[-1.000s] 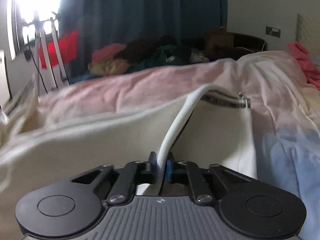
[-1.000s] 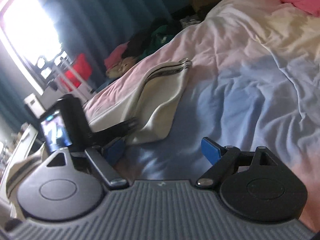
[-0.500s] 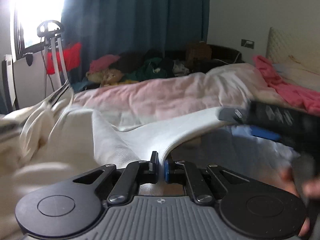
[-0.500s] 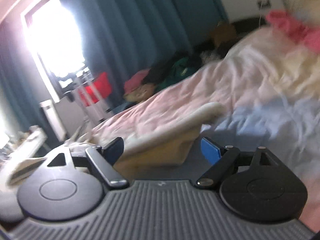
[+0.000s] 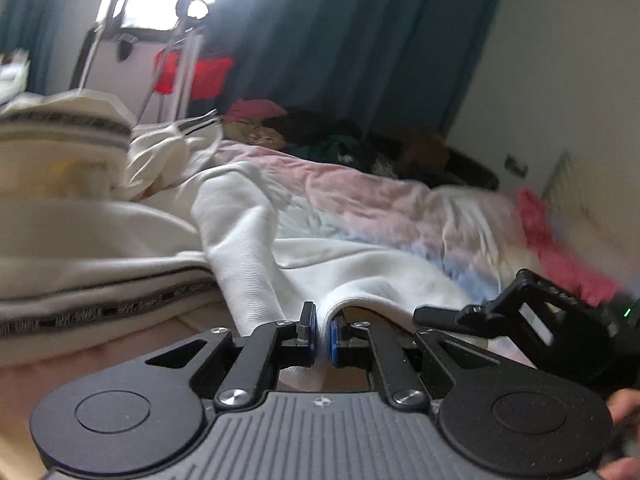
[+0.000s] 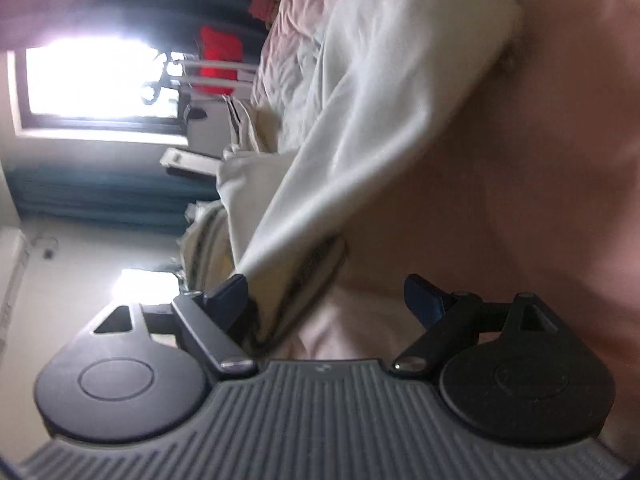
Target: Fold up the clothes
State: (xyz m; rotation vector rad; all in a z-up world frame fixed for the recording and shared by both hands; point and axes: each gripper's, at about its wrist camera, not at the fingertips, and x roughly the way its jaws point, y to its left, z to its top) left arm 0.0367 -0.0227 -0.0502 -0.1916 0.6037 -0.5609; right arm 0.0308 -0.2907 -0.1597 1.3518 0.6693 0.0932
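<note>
Left gripper point(image 5: 322, 334) is clamped tight on a fold of the cream garment point(image 5: 256, 240), blue pads pressed together with the white ribbed cloth pinched between them. The garment spreads away from the jaws across the bedspread point(image 5: 400, 208), a pink-and-pale-blue sheet, with its dark patterned trim band point(image 5: 120, 308) running along the near left edge. Over in the right wrist view, rolled sideways, the right gripper point(image 6: 326, 300) stands wide open, fingers well apart. Its left finger sits right against the garment's striped hem point(image 6: 308, 276); the other finger hangs over bare pink bedspread point(image 6: 540, 200). From the left wrist view, the right gripper's black body point(image 5: 532, 320) shows just beside, low at the right. Behind, teal curtains point(image 5: 360, 40), a heap of clothes point(image 5: 320, 140), something red point(image 5: 192, 76) by the window.
</note>
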